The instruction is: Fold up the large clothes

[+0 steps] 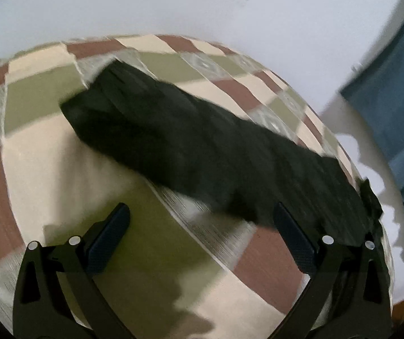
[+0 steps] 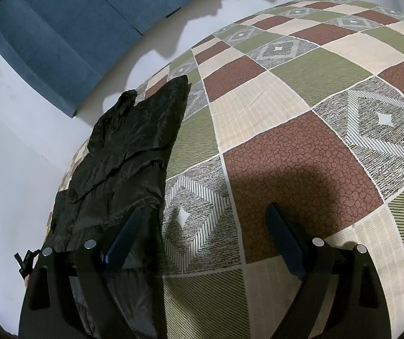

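The folded black garment (image 2: 122,163) is lying along the left edge of the patchwork bedspread (image 2: 300,152), its near end reaching the right gripper's (image 2: 206,233) left finger. The right gripper is standing wide open and empty over the cover, and the left gripper (image 1: 202,230) is hanging open too, the garment (image 1: 202,144) just ahead of its fingers

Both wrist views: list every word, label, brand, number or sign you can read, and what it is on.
None readable in either view.
Black garment: no label or print visible.
Patchwork bedcover: geometric patterns only, no lettering.
Blue curtain: plain.
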`<action>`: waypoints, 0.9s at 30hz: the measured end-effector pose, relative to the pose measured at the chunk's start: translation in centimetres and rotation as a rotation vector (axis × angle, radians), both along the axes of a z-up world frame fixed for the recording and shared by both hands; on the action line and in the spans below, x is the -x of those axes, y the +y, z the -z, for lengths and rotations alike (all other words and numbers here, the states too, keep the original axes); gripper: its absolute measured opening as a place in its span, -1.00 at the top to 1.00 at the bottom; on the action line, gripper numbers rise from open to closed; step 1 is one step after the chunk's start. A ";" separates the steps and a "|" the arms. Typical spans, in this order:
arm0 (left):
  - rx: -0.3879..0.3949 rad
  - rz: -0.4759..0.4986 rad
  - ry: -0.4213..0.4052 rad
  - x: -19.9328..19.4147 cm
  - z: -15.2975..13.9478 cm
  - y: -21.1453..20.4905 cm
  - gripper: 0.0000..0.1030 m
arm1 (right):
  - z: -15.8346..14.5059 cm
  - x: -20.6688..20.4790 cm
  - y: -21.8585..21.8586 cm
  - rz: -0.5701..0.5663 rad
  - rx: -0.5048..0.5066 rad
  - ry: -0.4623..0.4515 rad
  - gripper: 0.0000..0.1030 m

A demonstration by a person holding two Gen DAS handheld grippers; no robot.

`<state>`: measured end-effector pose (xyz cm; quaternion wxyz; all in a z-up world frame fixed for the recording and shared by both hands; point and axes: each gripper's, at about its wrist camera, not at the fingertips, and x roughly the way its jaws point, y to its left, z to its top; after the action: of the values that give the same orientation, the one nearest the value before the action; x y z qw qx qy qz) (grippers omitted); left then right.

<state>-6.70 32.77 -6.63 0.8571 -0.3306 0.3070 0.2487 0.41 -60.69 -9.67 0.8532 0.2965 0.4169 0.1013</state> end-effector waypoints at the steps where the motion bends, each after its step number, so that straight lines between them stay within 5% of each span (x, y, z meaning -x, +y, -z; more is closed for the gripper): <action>1: 0.003 -0.015 0.002 0.0 0.1 1.0 -0.96 | 0.0 0.0 0.0 0.000 0.000 0.000 -0.72; 9: 0.137 -0.085 -0.091 0.4 0.8 7.7 -0.96 | 0.1 0.0 -0.1 0.002 0.002 0.001 -0.73; 16: 0.166 -0.098 -0.107 -0.5 0.8 9.7 -0.91 | 0.1 -0.1 -0.2 -0.002 0.002 0.000 -0.74; 17: 0.170 -0.133 -0.113 -0.4 0.8 9.9 -0.82 | 0.1 -0.1 -0.2 -0.002 0.002 0.000 -0.74; 19: 0.152 -0.183 -0.076 -0.2 0.8 10.2 -0.24 | 0.1 -0.1 -0.2 -0.002 0.001 0.000 -0.74; 20: 0.139 -0.196 -0.058 -0.3 0.8 10.4 -0.11 | 0.1 -0.2 -0.2 -0.003 0.002 0.000 -0.74; 22: 0.121 -0.203 -0.012 -0.6 0.8 10.7 0.55 | 0.1 -0.2 -0.3 -0.005 0.001 0.000 -0.74; 27: 0.110 -0.179 -0.023 -1.0 -0.2 10.2 0.88 | 0.1 -0.2 -0.4 -0.002 0.000 -0.001 -0.74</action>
<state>-5.75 43.00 -6.47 0.8155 -0.4061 0.2794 0.3034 0.64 -61.05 -9.76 0.8533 0.2960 0.4168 0.1023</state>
